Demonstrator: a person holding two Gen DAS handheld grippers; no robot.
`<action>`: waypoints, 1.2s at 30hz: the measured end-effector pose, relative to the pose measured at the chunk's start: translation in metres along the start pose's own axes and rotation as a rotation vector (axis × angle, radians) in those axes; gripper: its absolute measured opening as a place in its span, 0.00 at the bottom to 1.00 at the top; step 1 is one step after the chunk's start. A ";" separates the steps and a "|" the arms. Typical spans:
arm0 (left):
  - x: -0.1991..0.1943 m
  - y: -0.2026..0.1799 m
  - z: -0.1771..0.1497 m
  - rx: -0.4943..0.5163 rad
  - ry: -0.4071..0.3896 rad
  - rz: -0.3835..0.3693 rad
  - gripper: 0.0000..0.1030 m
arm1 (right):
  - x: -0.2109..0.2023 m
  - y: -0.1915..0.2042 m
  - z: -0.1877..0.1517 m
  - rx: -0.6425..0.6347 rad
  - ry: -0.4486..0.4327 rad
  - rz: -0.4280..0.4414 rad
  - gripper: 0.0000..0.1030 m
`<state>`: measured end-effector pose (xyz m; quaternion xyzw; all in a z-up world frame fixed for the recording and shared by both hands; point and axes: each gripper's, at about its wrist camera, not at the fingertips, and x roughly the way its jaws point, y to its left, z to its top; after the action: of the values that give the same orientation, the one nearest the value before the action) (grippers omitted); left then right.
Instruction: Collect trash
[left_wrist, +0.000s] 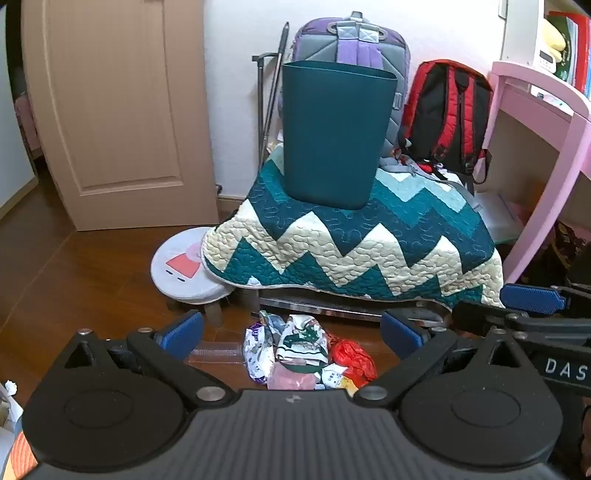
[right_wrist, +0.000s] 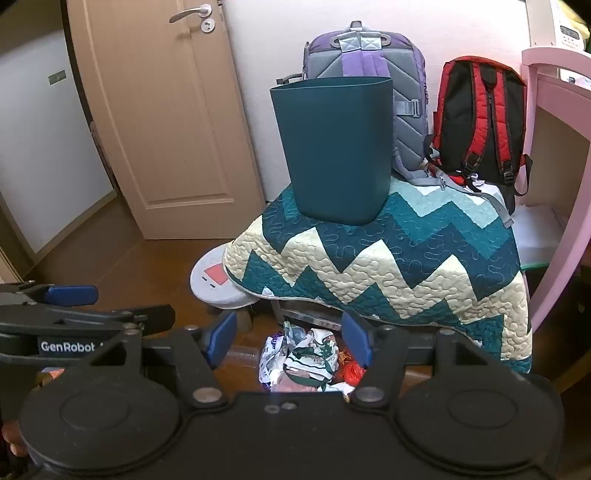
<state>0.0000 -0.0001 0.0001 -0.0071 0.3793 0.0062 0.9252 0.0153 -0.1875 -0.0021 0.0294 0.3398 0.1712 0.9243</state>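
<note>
left tongs (left_wrist: 291, 330): black, blue pads | right tongs (right_wrist: 288, 338): black, blue pads, silver screws

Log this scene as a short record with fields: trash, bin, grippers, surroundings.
trash: crumpled wrappers piled on the wooden floor, in front of the quilt's edge
bin: dark teal wastebasket, upright on the zigzag quilt
left gripper: open, above the pile, holding nothing
right gripper: open, above the pile, holding nothing
behind bin: purple backpack, red backpack

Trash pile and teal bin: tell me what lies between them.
Between the trash pile on the floor and the teal bin lies the zigzag quilt, draped down from under the bin. Both wrist views show it.
</note>
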 end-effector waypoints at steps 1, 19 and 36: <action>0.000 0.000 0.000 -0.002 0.000 -0.002 1.00 | 0.000 0.000 0.000 -0.002 -0.003 -0.005 0.61; -0.005 0.012 0.004 -0.059 -0.019 -0.006 1.00 | 0.002 0.002 0.002 -0.016 -0.008 -0.009 0.61; -0.005 0.015 0.003 -0.068 -0.008 -0.025 1.00 | 0.003 0.002 0.002 -0.011 -0.003 -0.020 0.61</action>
<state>-0.0016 0.0148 0.0053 -0.0431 0.3749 0.0078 0.9260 0.0181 -0.1846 -0.0019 0.0212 0.3376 0.1637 0.9267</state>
